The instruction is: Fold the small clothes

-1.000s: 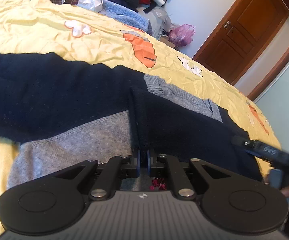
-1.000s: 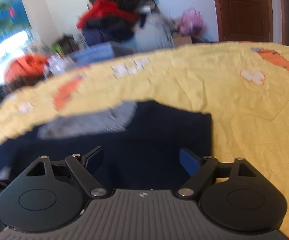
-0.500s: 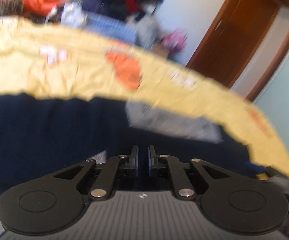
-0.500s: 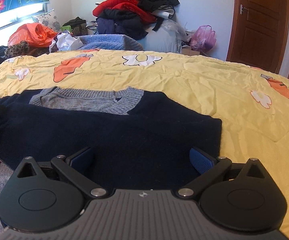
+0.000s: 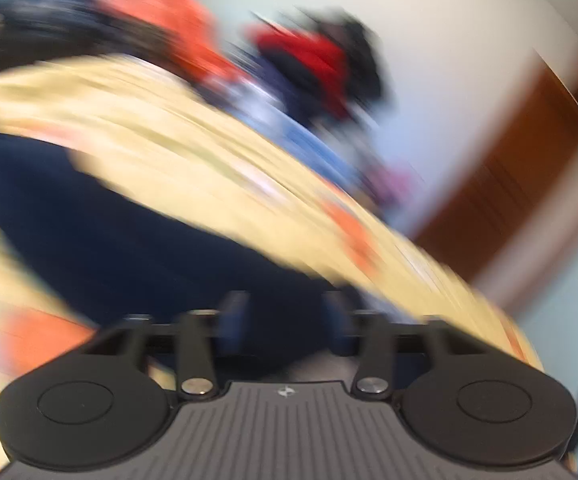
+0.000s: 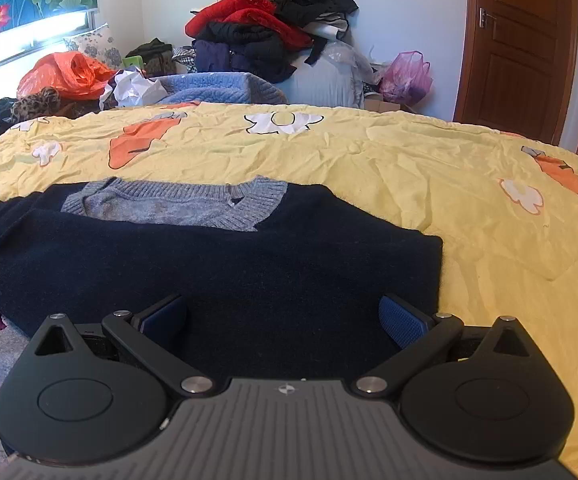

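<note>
A dark navy sweater point(image 6: 217, 264) with a grey knit collar point(image 6: 177, 202) lies folded on the yellow bedspread point(image 6: 429, 168). My right gripper point(image 6: 283, 320) hovers just over its near part, jaws wide open, nothing between them. The left wrist view is badly blurred by motion. There my left gripper point(image 5: 285, 320) is over the navy sweater point(image 5: 101, 232), its jaws opening, blue fingers point(image 5: 231, 316) apart with only the cloth beneath showing in the gap. No cloth is pinched in either gripper.
A pile of red and black clothes point(image 6: 265, 28) stands past the bed's far edge, with an orange bag point(image 6: 65, 74), a blue knit point(image 6: 213, 88) and a pink bag point(image 6: 407, 76). A brown door point(image 6: 525, 48) is at right. Bare yellow bedspread lies right of the sweater.
My left gripper let go of the sweater fold and opened while swinging fast, its view rolling and blurring. My right gripper opened wider and stayed over the sweater.
</note>
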### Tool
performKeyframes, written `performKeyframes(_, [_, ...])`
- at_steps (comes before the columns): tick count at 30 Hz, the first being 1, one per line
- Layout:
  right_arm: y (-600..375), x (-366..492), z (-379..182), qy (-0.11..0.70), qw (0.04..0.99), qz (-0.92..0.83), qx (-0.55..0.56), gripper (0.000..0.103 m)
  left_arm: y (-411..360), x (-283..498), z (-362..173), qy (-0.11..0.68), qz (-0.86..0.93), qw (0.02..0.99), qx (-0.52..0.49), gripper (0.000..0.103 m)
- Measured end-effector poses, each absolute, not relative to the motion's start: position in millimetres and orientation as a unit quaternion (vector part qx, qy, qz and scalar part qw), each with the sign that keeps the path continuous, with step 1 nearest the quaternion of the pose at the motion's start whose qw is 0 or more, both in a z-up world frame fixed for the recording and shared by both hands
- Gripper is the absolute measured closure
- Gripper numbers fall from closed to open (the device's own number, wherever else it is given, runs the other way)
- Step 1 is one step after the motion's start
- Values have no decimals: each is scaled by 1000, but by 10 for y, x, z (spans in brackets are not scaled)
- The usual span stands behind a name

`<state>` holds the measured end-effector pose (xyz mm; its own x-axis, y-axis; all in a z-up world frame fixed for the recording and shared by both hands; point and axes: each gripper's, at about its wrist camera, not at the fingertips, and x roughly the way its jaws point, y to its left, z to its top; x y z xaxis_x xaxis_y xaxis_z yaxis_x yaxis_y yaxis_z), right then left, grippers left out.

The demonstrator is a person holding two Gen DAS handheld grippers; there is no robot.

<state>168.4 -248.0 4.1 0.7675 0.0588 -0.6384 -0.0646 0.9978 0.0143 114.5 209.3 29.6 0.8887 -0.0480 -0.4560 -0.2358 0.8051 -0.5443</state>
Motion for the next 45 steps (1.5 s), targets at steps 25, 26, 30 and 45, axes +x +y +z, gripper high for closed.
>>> performKeyframes(25, [-2489,1677,40,337,941,35,1,0,4032,1123,14,185,325,838,-397,99])
performKeyframes(26, [-2490,1677,41,336,941,35,1,0,3946,1130,115,177,319,847,-387,100])
performKeyframes(30, [-2490,1676,41,336,941,35,2,0,3225,1293,659,152,267,907,-289,100])
performKeyframes(45, [-2549,1658,48,330,943,41,23,0,-259,1493,-4,251,-54,948,186,99])
